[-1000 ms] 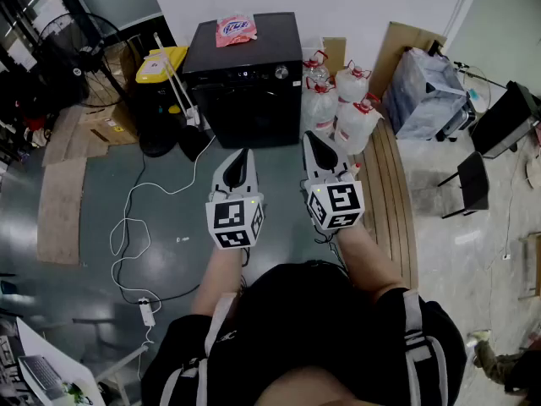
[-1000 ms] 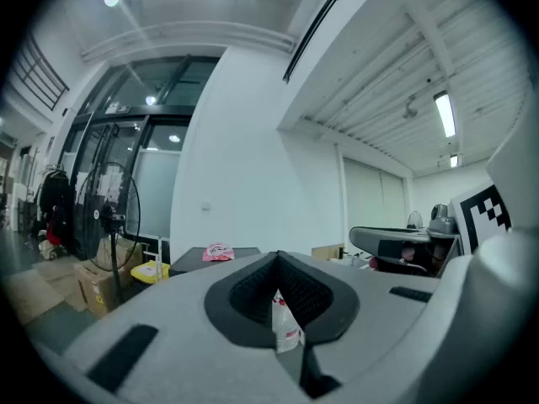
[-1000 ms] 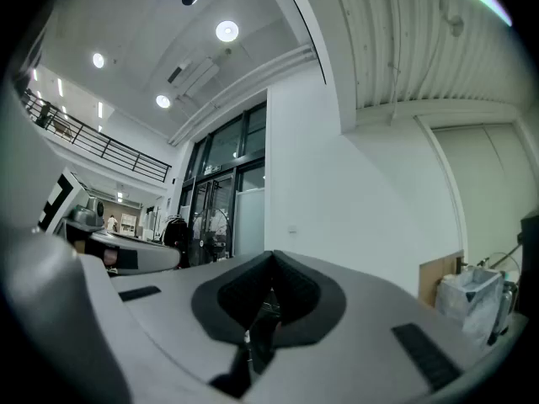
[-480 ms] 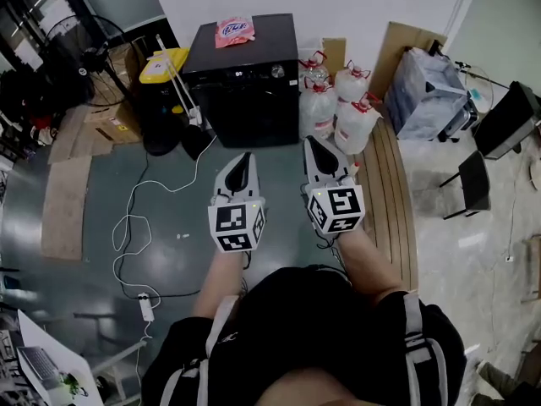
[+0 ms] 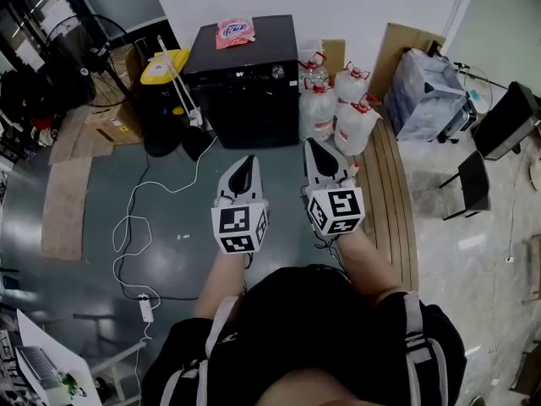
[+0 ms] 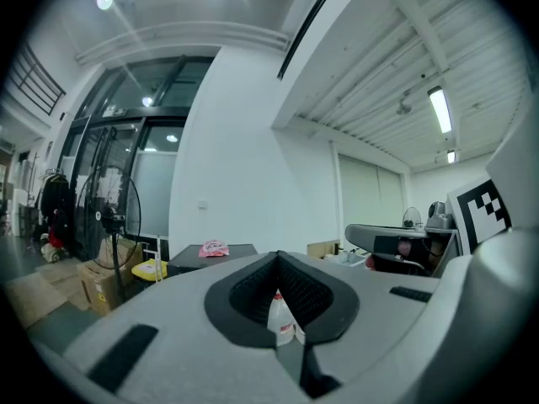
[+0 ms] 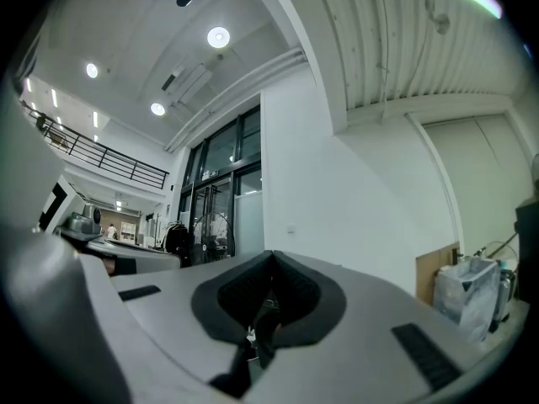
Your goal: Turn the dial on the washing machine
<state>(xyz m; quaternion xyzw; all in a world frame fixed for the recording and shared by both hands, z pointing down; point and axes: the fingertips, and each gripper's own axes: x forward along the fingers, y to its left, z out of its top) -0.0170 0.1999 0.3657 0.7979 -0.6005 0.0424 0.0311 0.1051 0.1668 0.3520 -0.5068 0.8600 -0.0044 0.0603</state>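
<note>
Against white wall (image 5: 355, 2), black washing machine (image 5: 245, 100), dial (image 5: 278, 72) toward the person (image 5: 313, 337).

Your head view is bright and evenly lit, sharp in the middle, with weak shadows and a pale sheen on the grey floor (image 5: 51, 252). The black washing machine (image 5: 245, 83) reads dark, and its front gives you little detail. Straight lines bow toward the edges. Both gripper views curve hard and fall to black at the corners — a tube lamp (image 6: 439, 109) flares white in the left gripper view, a round lamp (image 7: 218, 37) in the right. The close grey foreground is soft, while the background stays clearer.
</note>
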